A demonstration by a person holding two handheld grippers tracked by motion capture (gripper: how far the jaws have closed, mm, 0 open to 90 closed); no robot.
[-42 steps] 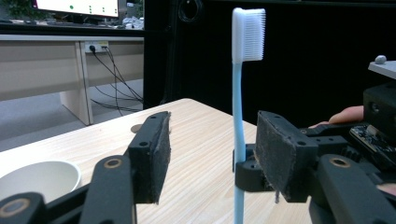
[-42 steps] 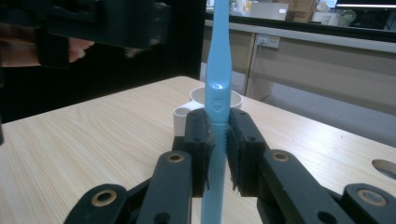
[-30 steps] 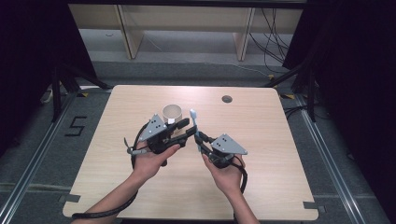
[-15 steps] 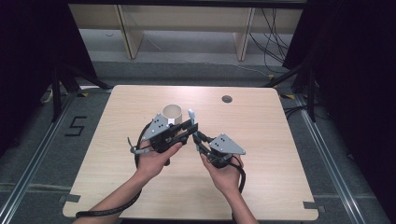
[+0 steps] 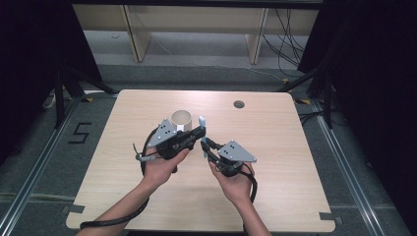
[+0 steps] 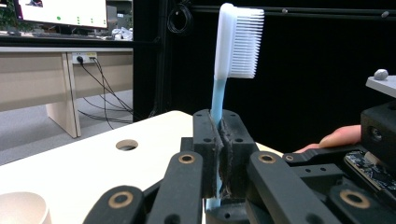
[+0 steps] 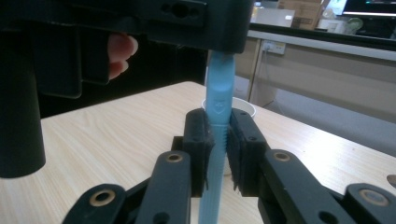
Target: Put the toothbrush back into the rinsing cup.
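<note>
Right now, both hand-held grippers are meeting over the middle of the bench (image 5: 295, 162), and a light blue toothbrush (image 5: 202, 133) is standing upright between them. In the left gripper view, the left hand-held gripper (image 6: 219, 140) is pinching the toothbrush (image 6: 218, 100) handle, its two black jaws pressed tight against the blue shaft, while the white bristled head is rising above them and facing to the right of that view. In the right gripper view, the right hand-held gripper (image 7: 219, 140) is flanking a lower stretch of the same handle (image 7: 218, 112); its jaws are sitting just beside the shaft on both sides, with a thin gap showing on the right, so I cannot tell whether they are gripping it. From the high view, the left hand-held gripper (image 5: 200, 132) is reaching in from the left and the right hand-held gripper (image 5: 206, 143) from the lower right, their tips nearly touching. A tan paper cup (image 5: 183, 120) is standing on the bench just behind the left hand-held gripper. A small round hole (image 5: 239, 104) is lying in the bench top further back, well apart from the toothbrush.
</note>
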